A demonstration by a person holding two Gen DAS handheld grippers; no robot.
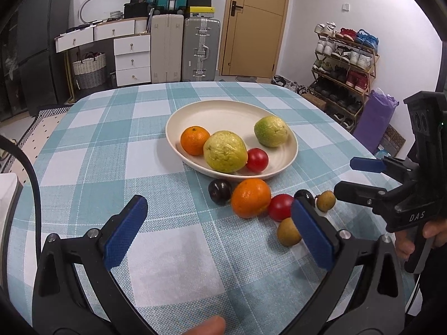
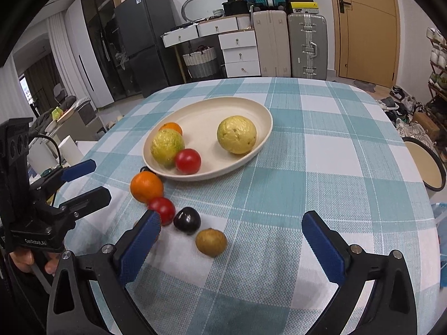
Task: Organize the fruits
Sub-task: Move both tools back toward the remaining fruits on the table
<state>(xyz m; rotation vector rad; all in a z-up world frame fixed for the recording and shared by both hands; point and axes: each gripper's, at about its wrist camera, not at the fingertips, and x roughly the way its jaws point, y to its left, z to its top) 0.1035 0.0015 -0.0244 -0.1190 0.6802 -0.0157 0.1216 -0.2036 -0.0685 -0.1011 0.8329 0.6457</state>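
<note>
A cream plate on the checked tablecloth holds a mandarin, two yellow-green guavas and a red tomato. In front of it, on the cloth, lie a dark plum, an orange, a second tomato, another dark plum and two brown fruits. My left gripper is open and empty, left of the loose fruits. My right gripper is wide open just behind the brown fruit, touching nothing.
A round stool stands past the table's right edge. Suitcases, a chest of drawers, a door and a shoe rack line the far wall. A hand holds the right gripper's handle.
</note>
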